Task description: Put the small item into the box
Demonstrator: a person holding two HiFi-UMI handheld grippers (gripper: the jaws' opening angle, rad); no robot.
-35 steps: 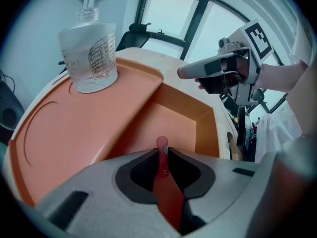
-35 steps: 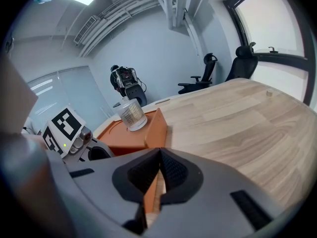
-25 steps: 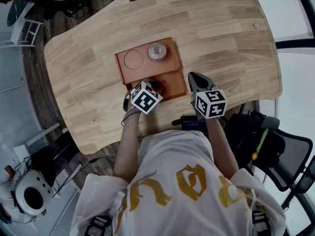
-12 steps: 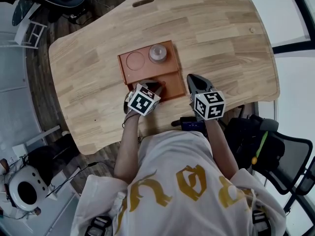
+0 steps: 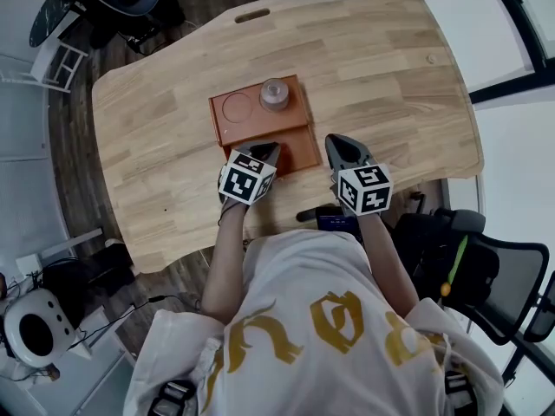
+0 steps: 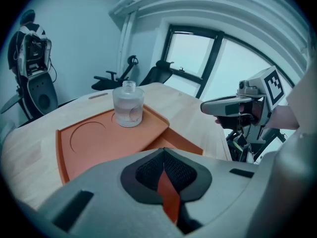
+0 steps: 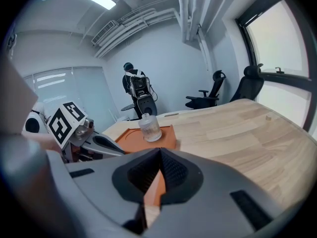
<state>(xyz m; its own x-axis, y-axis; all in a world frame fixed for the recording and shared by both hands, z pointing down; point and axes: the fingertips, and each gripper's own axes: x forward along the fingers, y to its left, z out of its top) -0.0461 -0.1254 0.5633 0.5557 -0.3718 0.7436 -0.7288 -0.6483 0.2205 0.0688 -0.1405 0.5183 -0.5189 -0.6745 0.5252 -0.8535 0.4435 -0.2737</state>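
Observation:
An orange box (image 5: 227,134) lies on the wooden table, its far half a tray with two round recesses. A small clear glass bottle (image 5: 276,94) stands upright in the right recess, with the left recess (image 5: 236,107) bare. My left gripper (image 5: 265,152) is shut and holds nothing, its tips over the box's near half. My right gripper (image 5: 335,143) is shut and holds nothing, just right of the box over bare wood. In the left gripper view the bottle (image 6: 129,104) stands ahead on the tray (image 6: 94,145). The right gripper view shows the bottle (image 7: 149,127) ahead to the left.
The wooden table (image 5: 390,85) runs wide to the right and far side of the box, with a slot handle (image 5: 251,15) at its far edge. Office chairs and equipment stand on the floor around it. A dark chair (image 5: 473,267) is at my right.
The head view has shifted a little, so the table sits lower in frame. My left gripper has drawn slightly back toward the box's near edge. The bottle has not moved.

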